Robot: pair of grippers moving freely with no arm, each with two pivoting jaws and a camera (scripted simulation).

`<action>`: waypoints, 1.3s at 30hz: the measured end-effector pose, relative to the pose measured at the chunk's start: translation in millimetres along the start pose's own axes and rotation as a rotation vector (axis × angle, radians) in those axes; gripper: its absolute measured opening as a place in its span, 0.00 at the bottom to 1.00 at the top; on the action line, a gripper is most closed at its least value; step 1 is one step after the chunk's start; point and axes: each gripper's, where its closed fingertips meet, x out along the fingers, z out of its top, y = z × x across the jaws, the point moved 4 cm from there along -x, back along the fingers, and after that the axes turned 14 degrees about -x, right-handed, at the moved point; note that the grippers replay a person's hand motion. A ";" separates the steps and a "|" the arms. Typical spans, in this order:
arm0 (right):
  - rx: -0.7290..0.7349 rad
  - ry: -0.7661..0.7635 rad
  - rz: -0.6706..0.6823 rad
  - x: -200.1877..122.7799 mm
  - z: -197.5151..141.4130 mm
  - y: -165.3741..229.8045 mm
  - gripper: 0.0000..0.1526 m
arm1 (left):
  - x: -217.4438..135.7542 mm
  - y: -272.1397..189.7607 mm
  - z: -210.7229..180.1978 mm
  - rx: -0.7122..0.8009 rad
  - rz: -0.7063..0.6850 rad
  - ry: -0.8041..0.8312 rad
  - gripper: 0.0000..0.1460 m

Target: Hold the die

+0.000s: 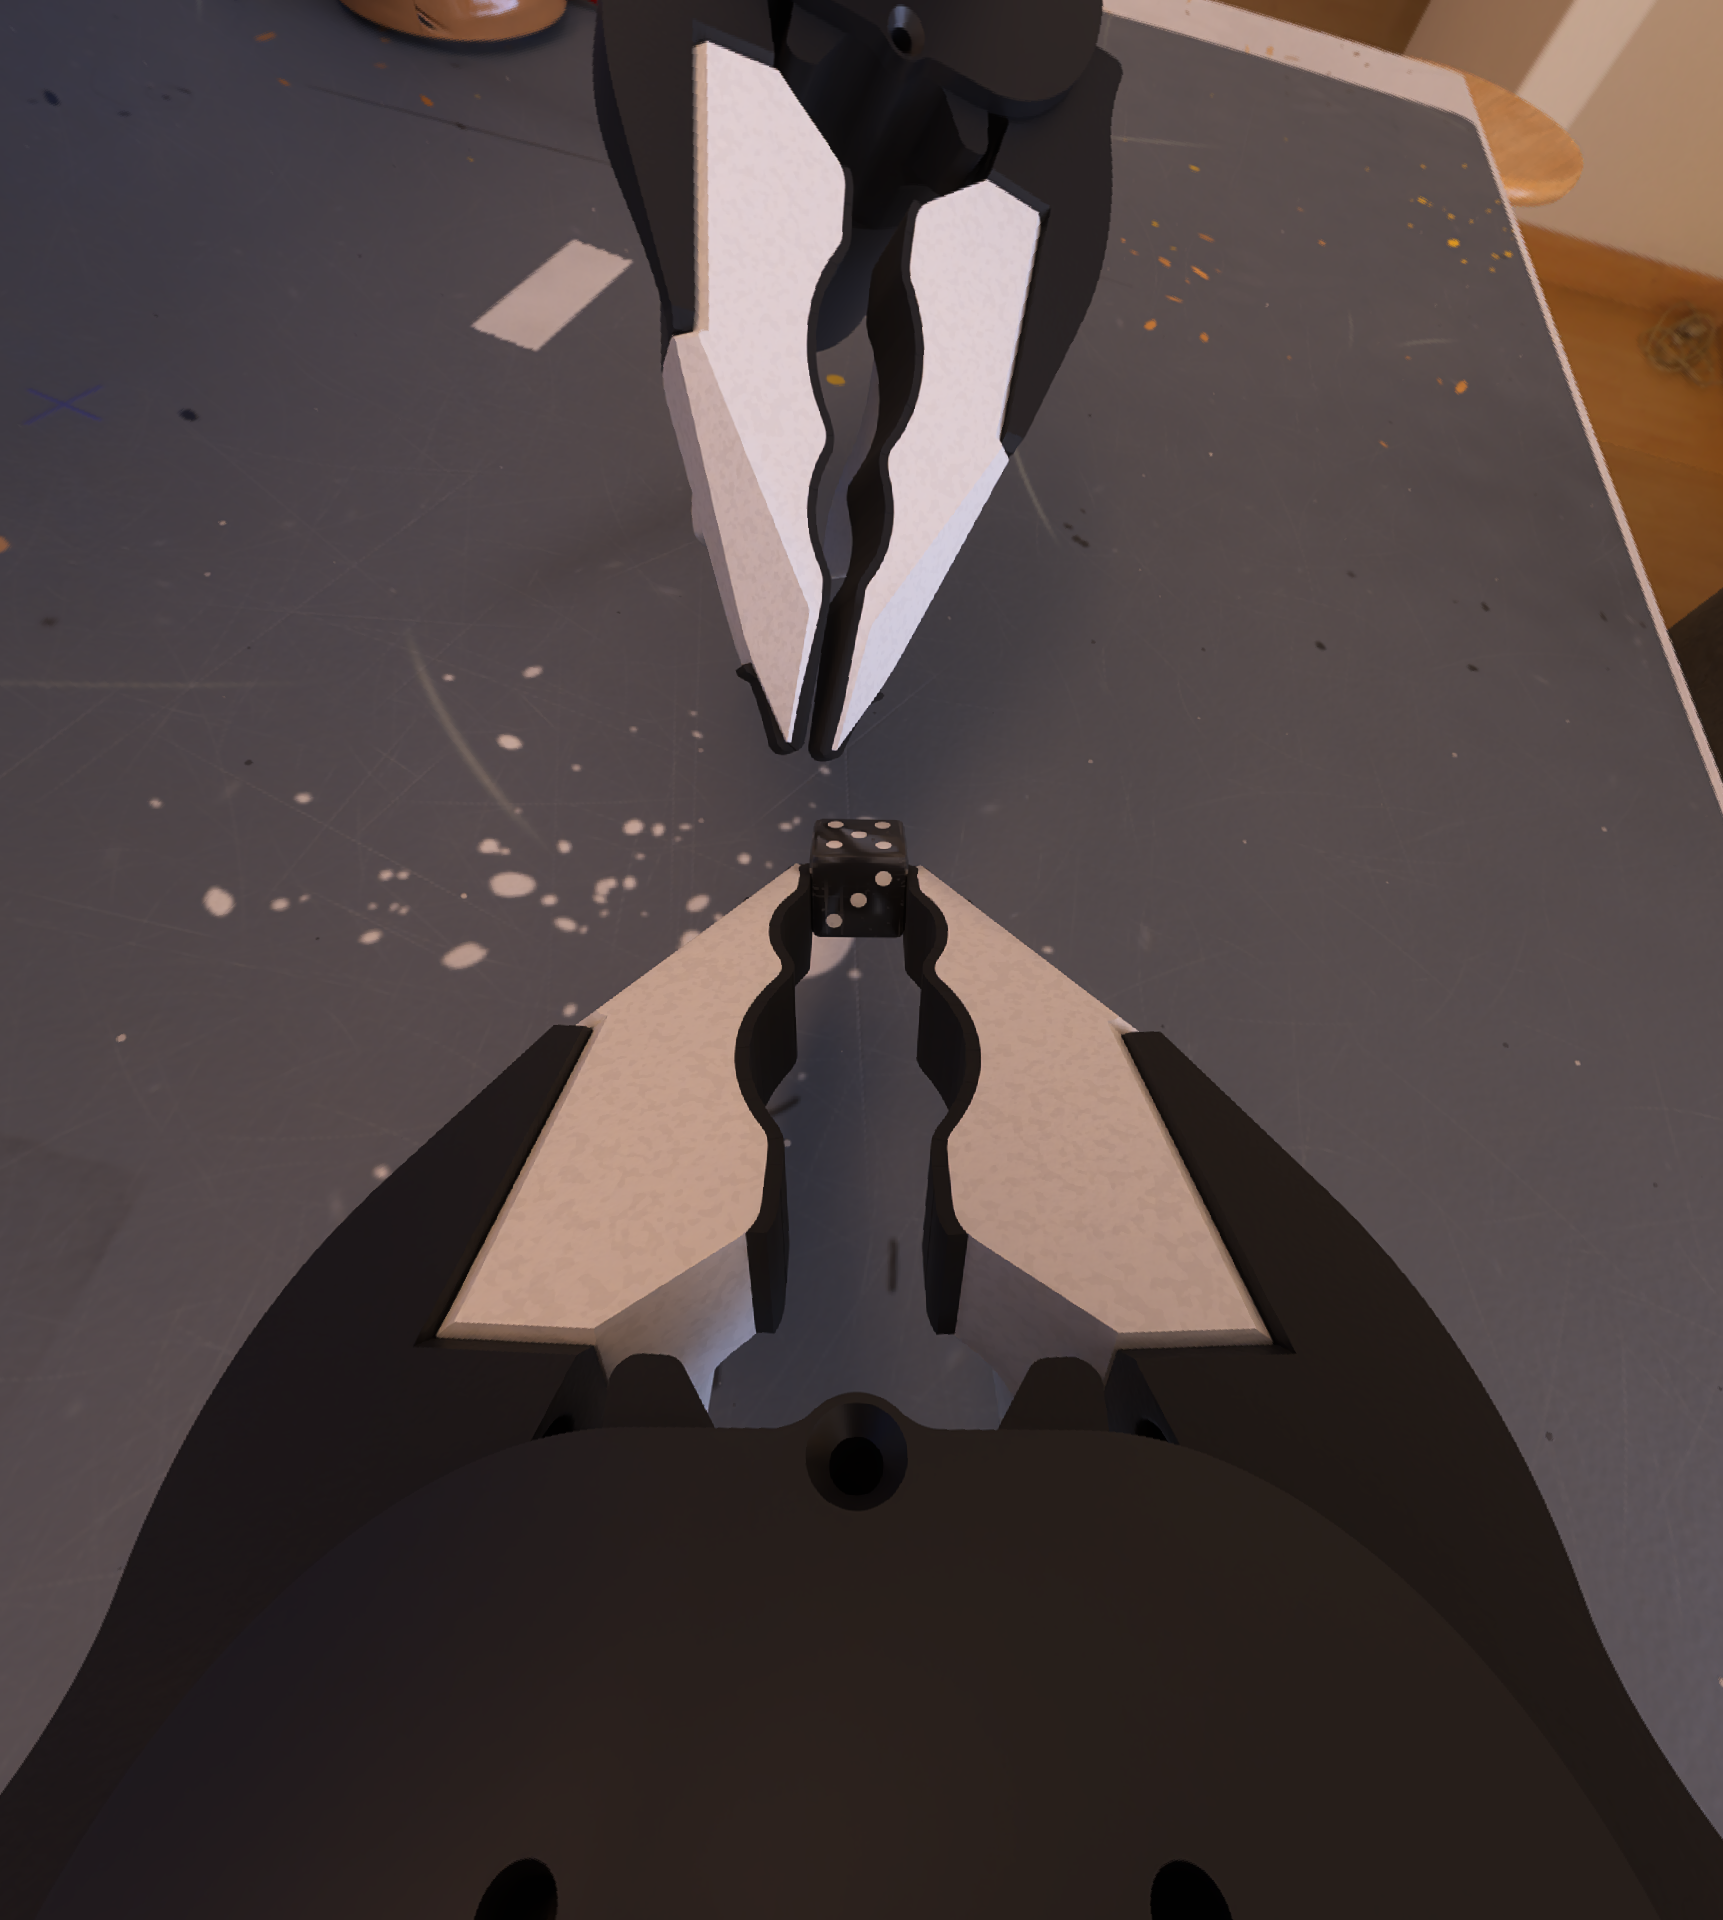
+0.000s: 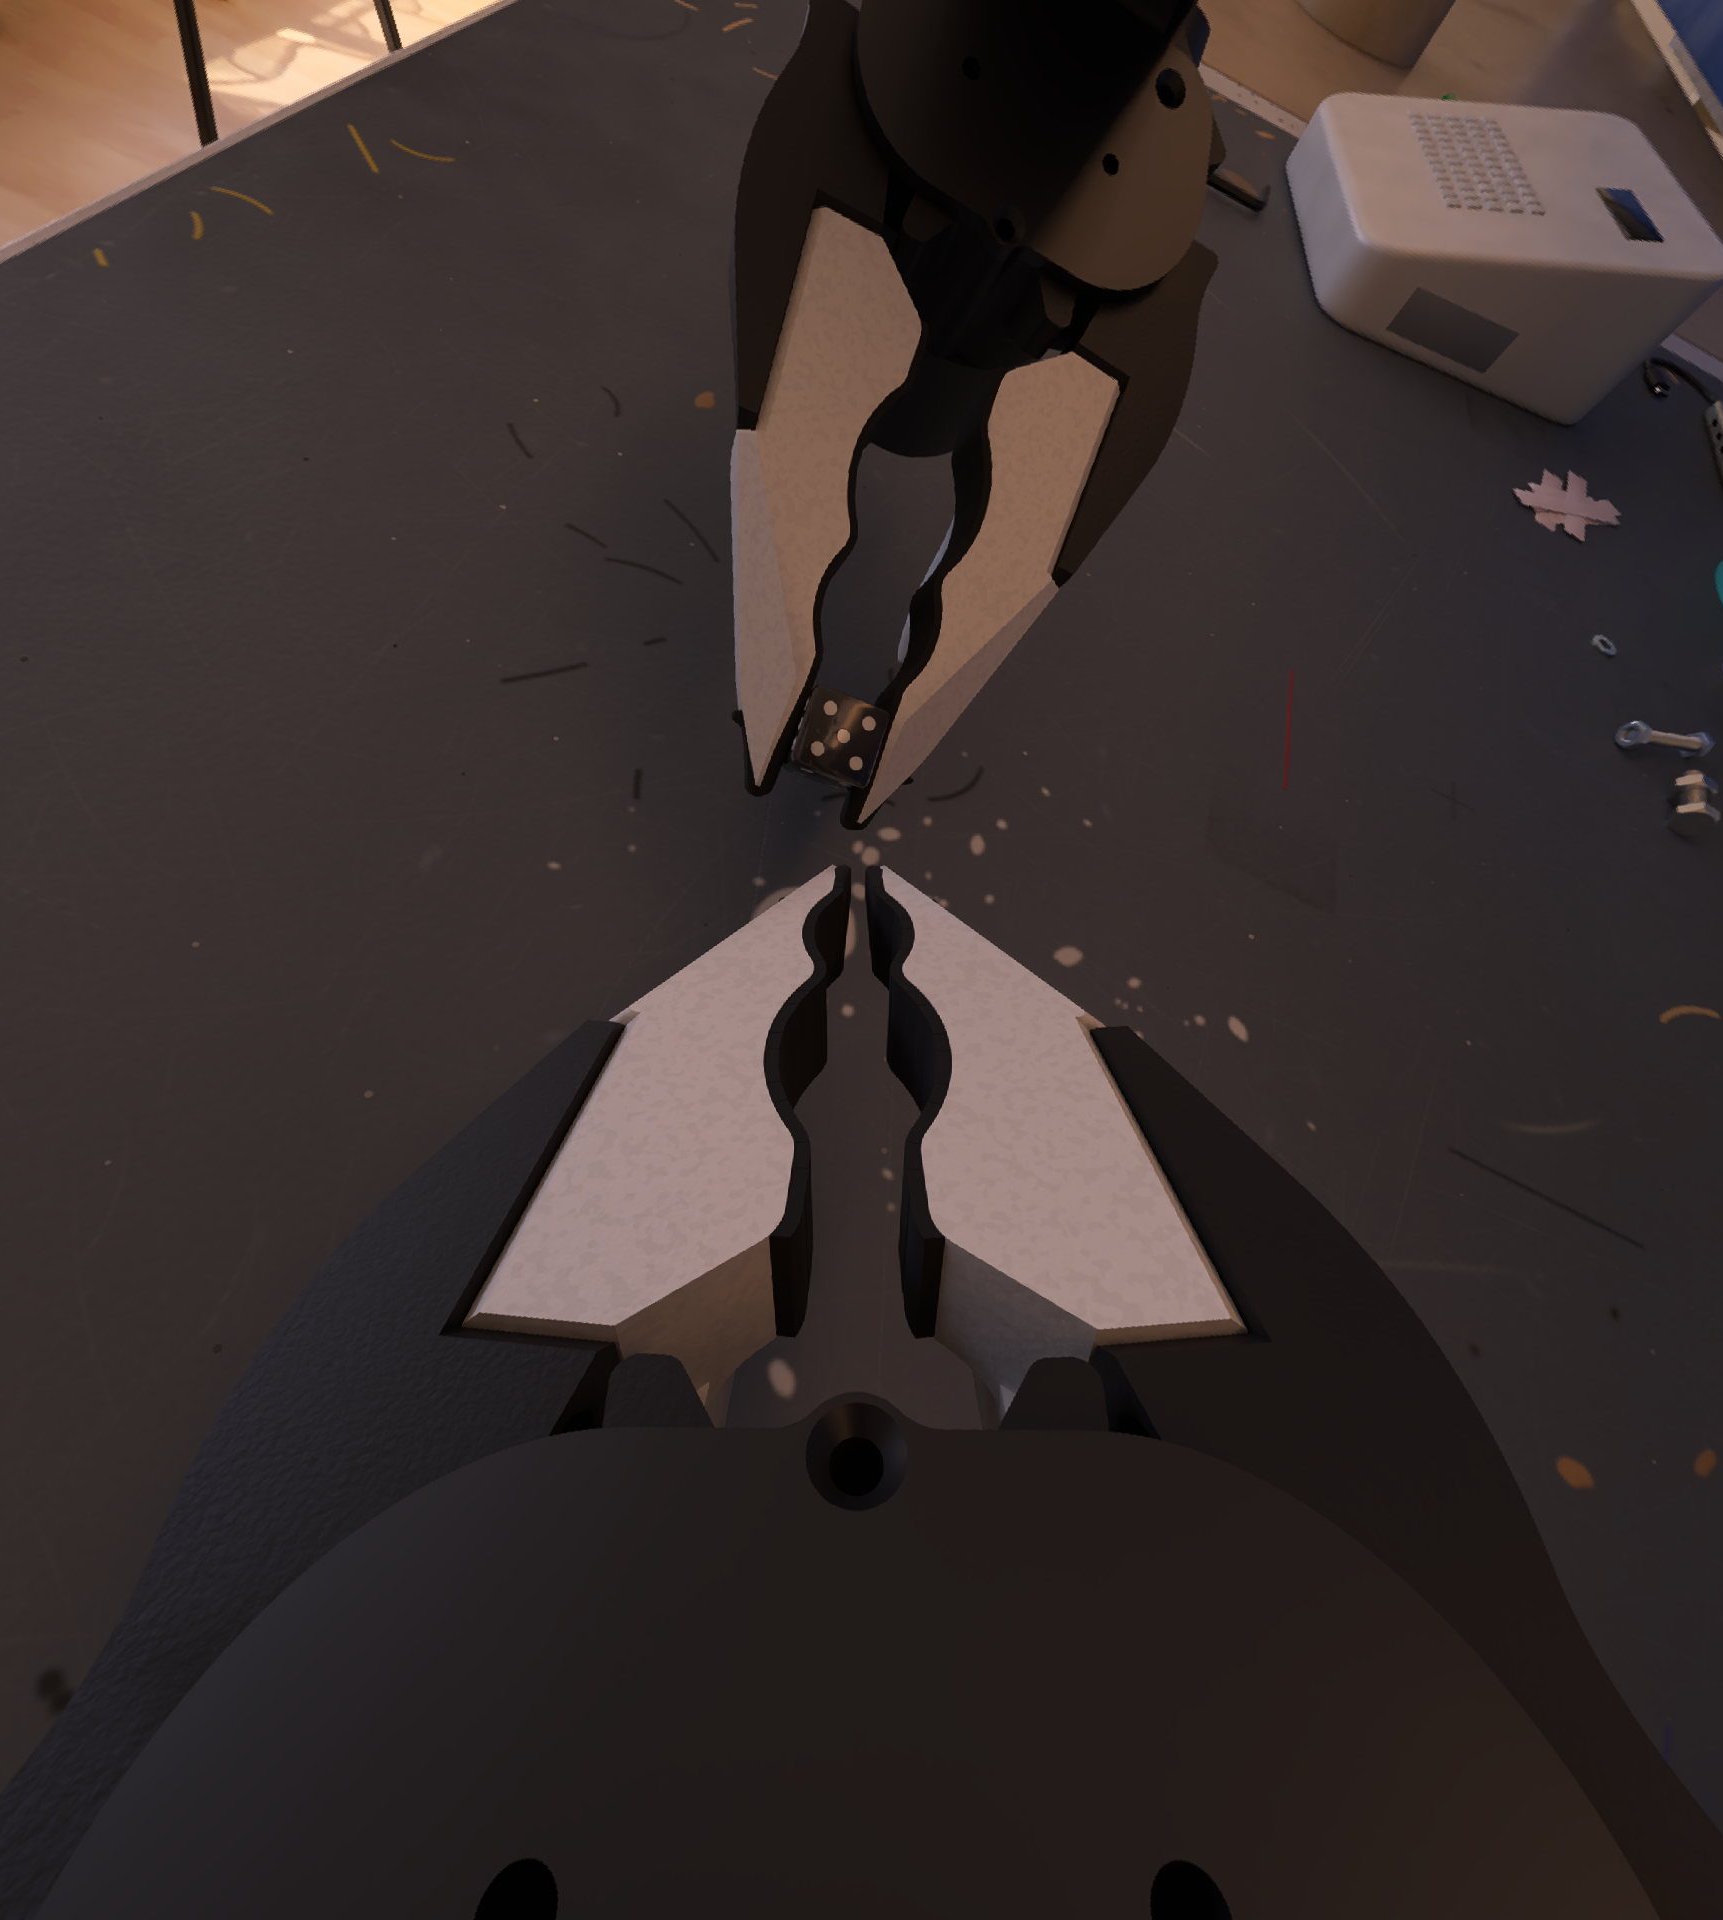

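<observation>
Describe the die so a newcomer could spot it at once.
On the dark grey paint-speckled table, two grippers point tip to tip. The die sits pinched between the left gripper fingertips. It is a small black cube with white pips; the right gripper is shut, holding nothing.

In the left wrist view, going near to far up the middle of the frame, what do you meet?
Left tongs gripping the black die at their tips → a short gap of bare grey table → right tongs, tips nearly together and holding nothing, pointing back toward the die.
</observation>
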 end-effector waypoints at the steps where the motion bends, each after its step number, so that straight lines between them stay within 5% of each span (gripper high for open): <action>1: 0.002 -0.003 0.002 0.6 -0.5 0.5 0.02 | 0.4 -0.1 -0.6 0.002 -0.001 0.007 0.11; 28: -0.064 0.225 0.114 12.7 1.8 6.3 0.02 | 6.7 1.2 -14.4 0.050 0.050 0.134 0.11; 39: -0.040 0.145 0.136 13.2 -6.2 9.4 0.02 | 9.0 1.3 -16.7 0.067 0.070 0.160 0.11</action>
